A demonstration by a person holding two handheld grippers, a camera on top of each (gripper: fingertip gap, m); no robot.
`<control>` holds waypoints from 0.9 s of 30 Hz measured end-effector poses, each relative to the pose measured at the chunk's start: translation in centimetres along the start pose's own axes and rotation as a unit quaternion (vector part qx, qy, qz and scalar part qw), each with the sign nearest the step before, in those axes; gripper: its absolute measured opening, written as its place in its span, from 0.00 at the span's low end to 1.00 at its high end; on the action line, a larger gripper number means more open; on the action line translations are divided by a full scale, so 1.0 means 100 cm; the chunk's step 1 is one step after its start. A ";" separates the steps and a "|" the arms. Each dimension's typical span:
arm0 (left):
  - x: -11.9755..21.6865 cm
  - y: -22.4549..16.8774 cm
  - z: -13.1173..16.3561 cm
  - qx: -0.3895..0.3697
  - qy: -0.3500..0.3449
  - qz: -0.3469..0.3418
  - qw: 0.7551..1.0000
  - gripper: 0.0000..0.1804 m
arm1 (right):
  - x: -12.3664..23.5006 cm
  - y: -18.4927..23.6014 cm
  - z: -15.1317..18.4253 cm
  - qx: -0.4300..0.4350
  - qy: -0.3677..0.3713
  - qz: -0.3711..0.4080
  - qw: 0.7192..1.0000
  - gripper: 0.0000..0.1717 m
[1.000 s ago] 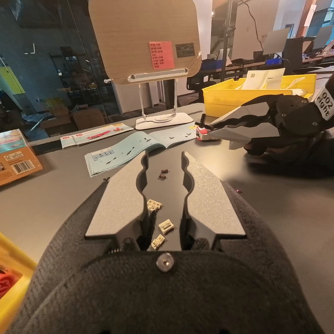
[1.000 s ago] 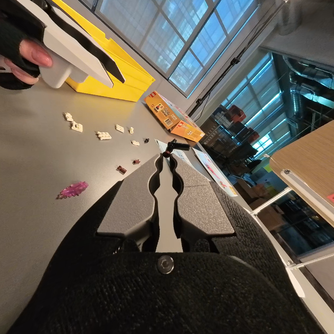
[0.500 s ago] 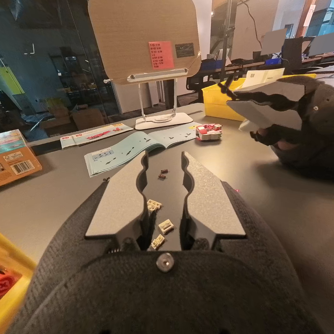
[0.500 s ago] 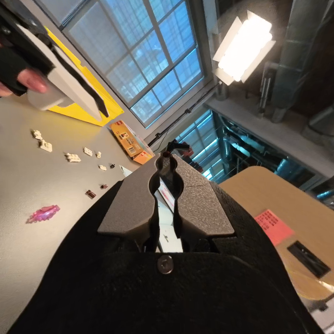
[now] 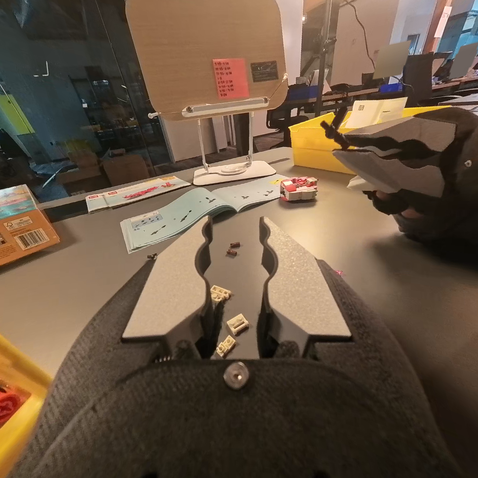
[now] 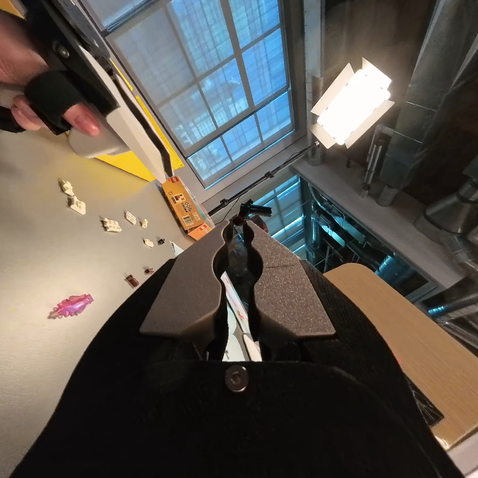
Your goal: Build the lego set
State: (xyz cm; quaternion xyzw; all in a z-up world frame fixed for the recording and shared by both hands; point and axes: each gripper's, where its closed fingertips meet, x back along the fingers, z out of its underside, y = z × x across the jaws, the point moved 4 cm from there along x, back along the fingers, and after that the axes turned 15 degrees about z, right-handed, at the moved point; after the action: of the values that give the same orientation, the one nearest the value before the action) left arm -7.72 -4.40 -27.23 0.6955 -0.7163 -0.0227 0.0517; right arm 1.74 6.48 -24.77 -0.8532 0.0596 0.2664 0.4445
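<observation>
While your left gripper [image 5: 235, 227] hangs low over the grey table [image 5: 77, 279] with its fingers spread and nothing between the pads, your right gripper [image 6: 239, 223] is lifted off the table and tilted up toward the windows, its fingertips pinching a small black brick assembly [image 6: 254, 209] with a dark red knob at the base. The same piece shows in the left wrist view as a black cross-shaped part [image 5: 335, 132] sticking out past the right gripper's tips, in front of the yellow bin [image 5: 310, 150]. Take the open instruction booklet [image 5: 196, 214] as landmark: just on your side of it, under the left gripper's gap, lie two dark red-brown pieces [image 5: 232, 248]; nearer still, between the finger bases, sit three cream plates [image 5: 227, 323]. At the booklet's right end stands a red and white brick model [image 5: 298, 190]. Behind it is a wooden book stand [image 5: 207, 59] on a white base, with a pink note on it. Left of the booklet lie a closed booklet [image 5: 137, 194] and an orange box [image 5: 23, 227]. In the right wrist view a translucent pink piece [image 6: 71, 305] lies on the table, apart from the cream plates.
</observation>
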 end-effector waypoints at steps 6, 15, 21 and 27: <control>0.000 0.000 0.000 0.000 0.000 0.000 1.000 0.19 | 0.000 0.000 0.000 0.001 0.001 -0.001 1.000 0.03; 0.000 0.000 0.000 -0.001 0.000 0.001 1.000 0.19 | 0.000 0.002 0.000 0.000 0.001 -0.003 1.000 0.03; 0.000 0.000 0.000 0.000 0.000 0.001 1.000 0.19 | 0.000 0.003 0.002 -0.001 0.003 -0.008 1.000 0.03; 0.000 0.000 0.000 0.001 -0.001 0.001 1.000 0.19 | 0.000 0.006 0.004 -0.001 0.007 -0.015 1.000 0.03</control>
State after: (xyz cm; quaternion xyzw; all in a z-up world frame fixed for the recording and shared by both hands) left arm -7.69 -4.44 -27.22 0.6950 -0.7169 -0.0222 0.0500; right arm 1.36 6.40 -25.35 -0.8563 0.0496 0.2538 0.4471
